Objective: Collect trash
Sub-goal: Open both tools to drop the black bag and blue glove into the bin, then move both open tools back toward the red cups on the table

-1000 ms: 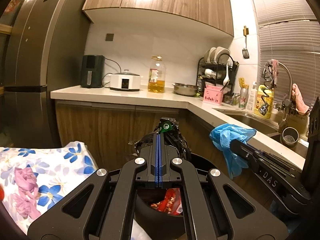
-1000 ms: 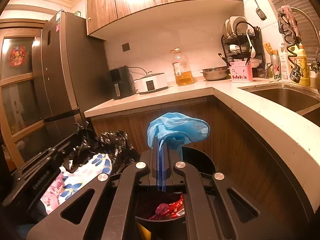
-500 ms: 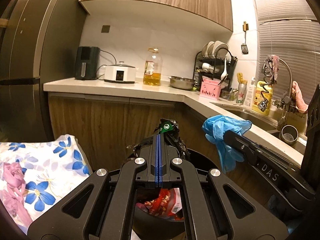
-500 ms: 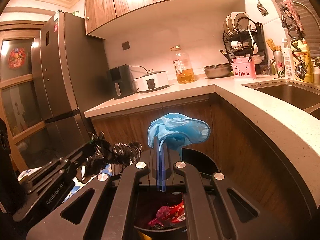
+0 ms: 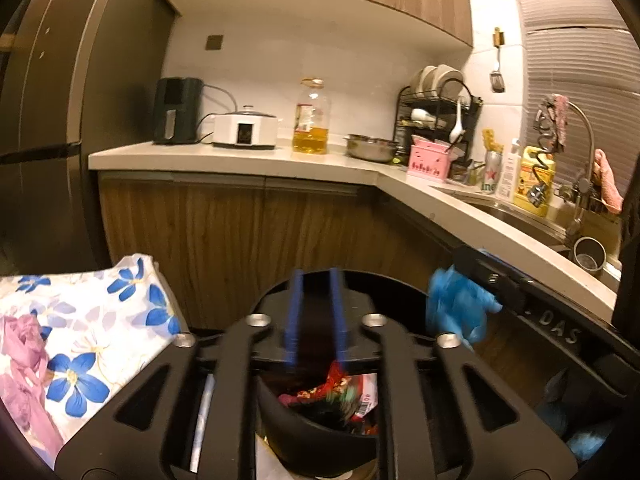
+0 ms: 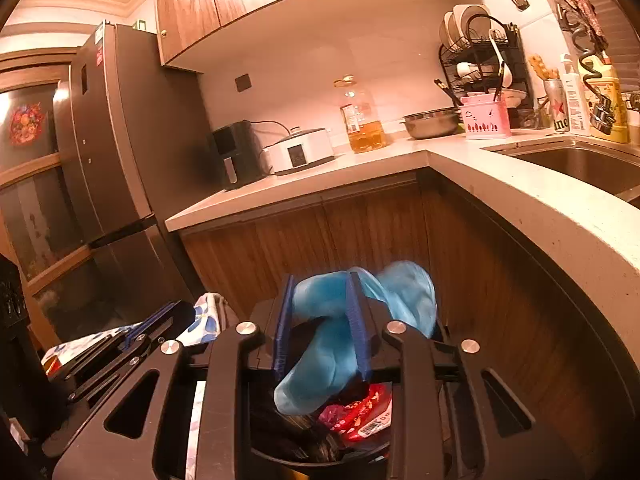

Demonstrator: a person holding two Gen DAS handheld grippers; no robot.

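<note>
Two tools hover over the black trash bin (image 6: 320, 458), and both are letting go. Our right tool (image 6: 322, 328) has its jaws opening, and the blue glove (image 6: 336, 344) hangs loosely between its blue pads, one end drooping toward the red wrappers (image 6: 360, 412) already in the bin below. Our left tool (image 5: 316, 316) is also opening, with nothing visible between its pads; the bin mouth (image 5: 320, 432) sits directly beneath it.

We judge the drop is underway but not finished. The main risk is the glove itself: it is thin and clingy, so it may catch on a pad rather than fall, and if we pull the right tool away too soon it could drag out and land outside the bin. Part of the glove bulges past the right pad, beyond the tool's tips, so it might also drape over the rim. To the left of both tools lies a floral cloth (image 5: 92, 320), close enough that a swinging glove could settle on it.
</note>
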